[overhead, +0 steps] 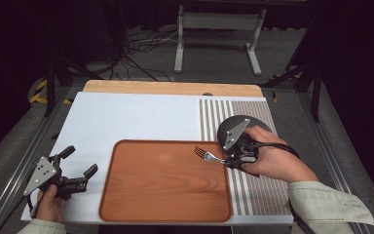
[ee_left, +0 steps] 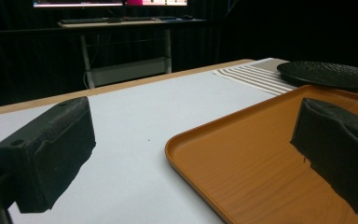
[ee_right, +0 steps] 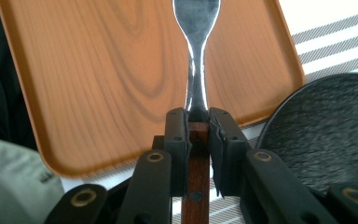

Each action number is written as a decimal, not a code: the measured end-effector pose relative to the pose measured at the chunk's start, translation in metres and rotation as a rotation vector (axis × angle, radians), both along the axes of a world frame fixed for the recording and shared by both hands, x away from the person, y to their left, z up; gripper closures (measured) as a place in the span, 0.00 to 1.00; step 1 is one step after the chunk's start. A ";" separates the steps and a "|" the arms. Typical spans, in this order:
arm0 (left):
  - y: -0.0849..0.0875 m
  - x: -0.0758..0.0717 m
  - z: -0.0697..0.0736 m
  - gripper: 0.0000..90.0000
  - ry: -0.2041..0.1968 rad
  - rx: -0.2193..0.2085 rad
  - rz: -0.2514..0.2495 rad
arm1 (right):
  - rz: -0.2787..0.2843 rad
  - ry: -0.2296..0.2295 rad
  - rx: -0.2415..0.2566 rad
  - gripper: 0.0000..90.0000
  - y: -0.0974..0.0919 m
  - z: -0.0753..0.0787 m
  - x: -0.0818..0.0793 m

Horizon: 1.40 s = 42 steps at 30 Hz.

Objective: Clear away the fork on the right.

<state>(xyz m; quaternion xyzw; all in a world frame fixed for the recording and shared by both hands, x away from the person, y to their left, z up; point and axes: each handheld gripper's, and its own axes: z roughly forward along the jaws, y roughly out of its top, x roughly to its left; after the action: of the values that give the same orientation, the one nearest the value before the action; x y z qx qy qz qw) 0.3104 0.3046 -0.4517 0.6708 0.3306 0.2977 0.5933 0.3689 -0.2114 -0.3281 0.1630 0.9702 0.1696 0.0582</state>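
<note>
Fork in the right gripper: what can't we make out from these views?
- Fork tines: right gripper view, cut off by the top edge.
- Fork handle end: right gripper view, hidden between the right gripper jaws and cut off at the bottom edge.
- Black plate: high view, mostly hidden behind the gripper and hand.
- Fork detail: high view, too small.

table [overhead: 126, 117] | tray [overhead: 165, 204], striped mat [overhead: 260, 195] (plate [ee_left: 326, 73] on mat)

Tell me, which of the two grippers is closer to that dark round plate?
Right. The right gripper, clamped on a fork, sits right beside the black plate. The left gripper is across the wooden tray, far from it.
</note>
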 end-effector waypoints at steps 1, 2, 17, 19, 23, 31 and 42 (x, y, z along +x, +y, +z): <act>0.000 0.000 0.000 0.00 0.000 -0.001 -0.001 | -0.024 0.009 0.009 0.87 0.002 -0.001 0.000; 0.000 0.000 0.000 0.00 0.000 -0.001 0.000 | -0.051 0.020 0.014 0.87 0.004 -0.002 0.000; 0.000 0.000 0.000 0.00 -0.001 -0.001 0.000 | -0.364 0.150 0.088 0.87 0.026 -0.010 -0.006; 0.000 0.000 0.000 0.00 -0.001 0.000 0.001 | -0.398 0.160 0.096 0.87 0.029 -0.012 -0.007; 0.000 0.000 0.000 0.00 -0.001 0.000 0.001 | -0.494 0.189 0.138 0.87 0.035 -0.011 -0.008; 0.000 0.000 0.000 0.00 -0.002 0.001 0.002 | -0.642 0.224 0.163 0.87 0.039 -0.015 -0.006; 0.000 0.000 0.000 0.00 -0.004 0.003 0.003 | -0.722 0.264 0.159 0.87 0.042 -0.026 -0.004</act>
<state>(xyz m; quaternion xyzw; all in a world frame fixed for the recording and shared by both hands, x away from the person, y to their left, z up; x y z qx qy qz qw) 0.3106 0.3050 -0.4512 0.6706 0.3301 0.3003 0.5926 0.3650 -0.1692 -0.3541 0.5181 0.8335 0.1904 -0.0240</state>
